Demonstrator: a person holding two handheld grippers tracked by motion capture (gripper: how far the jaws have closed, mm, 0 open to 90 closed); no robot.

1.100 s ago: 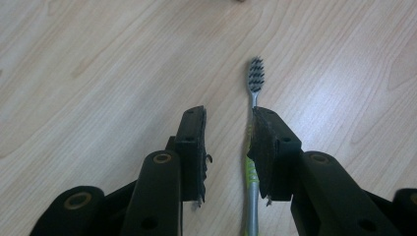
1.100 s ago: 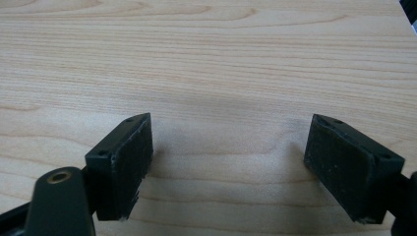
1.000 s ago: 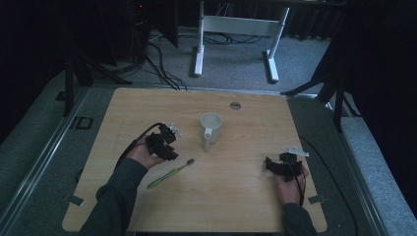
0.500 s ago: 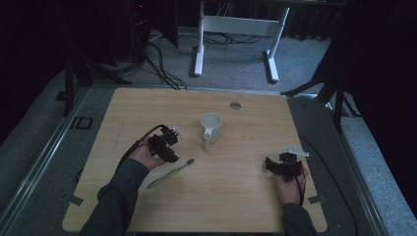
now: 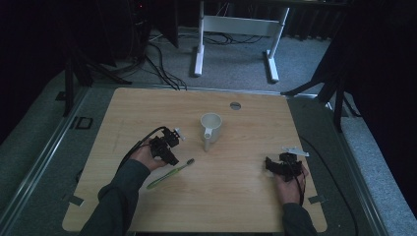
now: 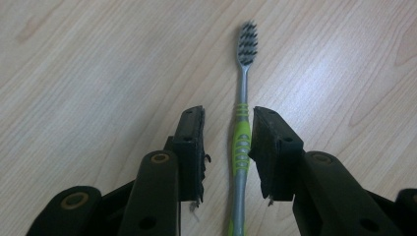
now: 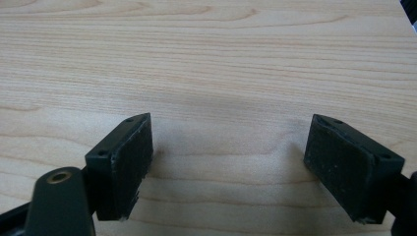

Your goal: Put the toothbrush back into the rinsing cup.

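So on the left half of the desk [image 5: 246, 206], the left tool [image 6: 227, 147] is down low over the toothbrush [image 6: 241, 142]. Looking along that tool, the green-and-grey handle runs right up the gap between the two black jaws. The right-hand pad sits just against the green grip, the left-hand pad is a bit apart from it, so the tool is open around the handle and not clamped on it. The toothbrush lies flat on the wood, bristle head pointing away from the tool. From above it sits a bit left of the middle of the desk, nearer the front edge than the back, head angled toward the mug.

The white mug [image 5: 211, 127] stands upright near the middle of the desk, its handle pointing toward the front edge, well apart from the left tool. There's a small round grey cap [image 5: 235, 105] close to the back edge.

Over on the right, the right tool [image 7: 228, 162] rests near the front right corner with its jaws spread wide, just bare wood between them.
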